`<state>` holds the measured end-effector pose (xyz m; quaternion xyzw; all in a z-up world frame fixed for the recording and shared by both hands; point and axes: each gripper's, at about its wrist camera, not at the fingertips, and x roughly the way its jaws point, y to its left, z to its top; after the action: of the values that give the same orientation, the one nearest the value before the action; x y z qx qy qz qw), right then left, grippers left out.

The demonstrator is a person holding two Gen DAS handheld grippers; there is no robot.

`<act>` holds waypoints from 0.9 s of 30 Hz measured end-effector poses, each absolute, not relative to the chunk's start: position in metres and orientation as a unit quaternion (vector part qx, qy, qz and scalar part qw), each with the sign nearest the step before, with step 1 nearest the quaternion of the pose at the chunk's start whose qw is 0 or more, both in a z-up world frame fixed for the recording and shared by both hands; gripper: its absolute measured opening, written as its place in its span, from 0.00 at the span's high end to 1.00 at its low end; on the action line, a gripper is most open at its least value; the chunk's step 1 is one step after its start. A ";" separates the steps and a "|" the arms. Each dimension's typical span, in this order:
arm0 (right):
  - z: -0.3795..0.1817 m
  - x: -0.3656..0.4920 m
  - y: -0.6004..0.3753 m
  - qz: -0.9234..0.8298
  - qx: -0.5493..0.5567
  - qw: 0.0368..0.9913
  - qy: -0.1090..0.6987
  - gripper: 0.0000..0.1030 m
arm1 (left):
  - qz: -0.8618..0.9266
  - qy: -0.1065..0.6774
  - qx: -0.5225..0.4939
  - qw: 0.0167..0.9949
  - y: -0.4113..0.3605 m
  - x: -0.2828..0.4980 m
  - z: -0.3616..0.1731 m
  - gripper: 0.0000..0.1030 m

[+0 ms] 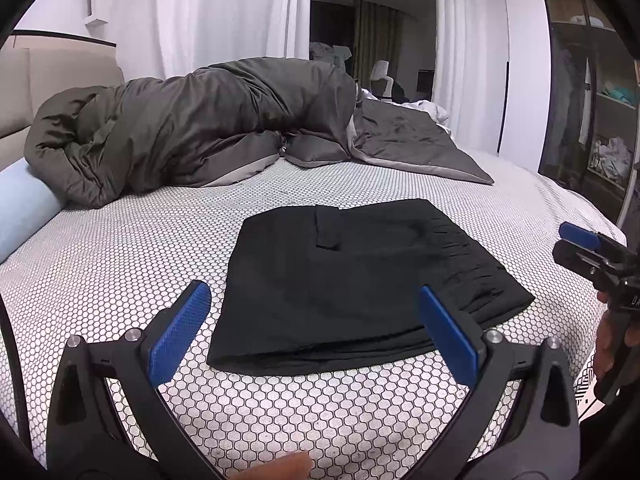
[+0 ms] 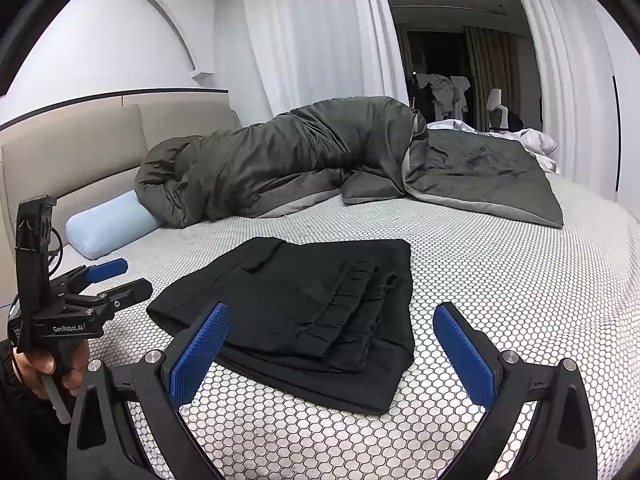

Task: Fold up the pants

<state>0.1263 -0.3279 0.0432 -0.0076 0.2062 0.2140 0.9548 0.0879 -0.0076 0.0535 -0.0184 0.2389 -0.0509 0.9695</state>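
Left wrist view: the bed [image 1: 120,264] with its honeycomb-patterned white cover fills the frame under and ahead of the jaws.
Bed: in the right wrist view the same cover [image 2: 500,280] runs ahead of and to both sides of the jaws.
Duvet: a dark grey-green duvet [image 1: 192,128] lies bunched far ahead of the jaws, across the back of the bed.
Pants: the black pants [image 1: 360,280] lie folded into a flat stack on the bed, just ahead of the left jaws and reaching between their tips; nothing grips them.
Pants, right wrist view: the stack [image 2: 304,312] sits ahead of and between the right jaws, waistband pleats on top, untouched by the pads.
Pillow: a pale blue bolster pillow [image 1: 24,208] rests far ahead and left of the left jaws, touching the duvet.
Left gripper [image 1: 316,320]: jaws spread wide apart, empty, above the bed.
Right gripper [image 2: 332,340]: jaws spread wide apart, empty.
Hand: a hand [image 2: 36,368] holds the left gripper's handle, left of the right jaws.
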 end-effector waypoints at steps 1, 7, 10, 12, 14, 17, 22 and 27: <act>0.043 0.127 -0.328 0.214 -0.005 0.954 0.208 0.00 | -0.051 0.241 -0.021 0.969 -0.007 0.089 0.053 0.01; 0.041 0.130 -0.325 0.215 -0.007 0.953 0.213 0.00 | -0.042 0.243 -0.027 0.969 -0.001 0.091 0.050 0.01; 0.041 0.130 -0.322 0.216 -0.009 0.952 0.214 0.00 | -0.042 0.241 -0.027 0.969 -0.001 0.090 0.051 0.01; 0.041 0.132 -0.320 0.215 -0.011 0.953 0.214 0.00 | -0.041 0.241 -0.026 0.969 -0.001 0.090 0.051 0.01; 0.040 0.132 -0.319 0.216 -0.013 0.952 0.215 0.00 | -0.041 0.241 -0.024 0.969 0.000 0.090 0.050 0.01; 0.040 0.132 -0.319 0.216 -0.014 0.952 0.216 0.00 | -0.042 0.240 -0.024 0.970 0.000 0.090 0.050 0.01; 0.038 0.133 -0.317 0.215 -0.014 0.952 0.216 0.00 | -0.040 0.239 -0.023 0.970 -0.001 0.089 0.051 0.01; 0.036 0.133 -0.316 0.215 -0.017 0.952 0.218 0.00 | -0.040 0.239 -0.023 0.970 -0.001 0.089 0.052 0.01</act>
<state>0.1331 -0.3161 0.0363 -0.0168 0.2175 0.2154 0.9518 0.0887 -0.0011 0.0516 -0.0226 0.2389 -0.0402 0.9699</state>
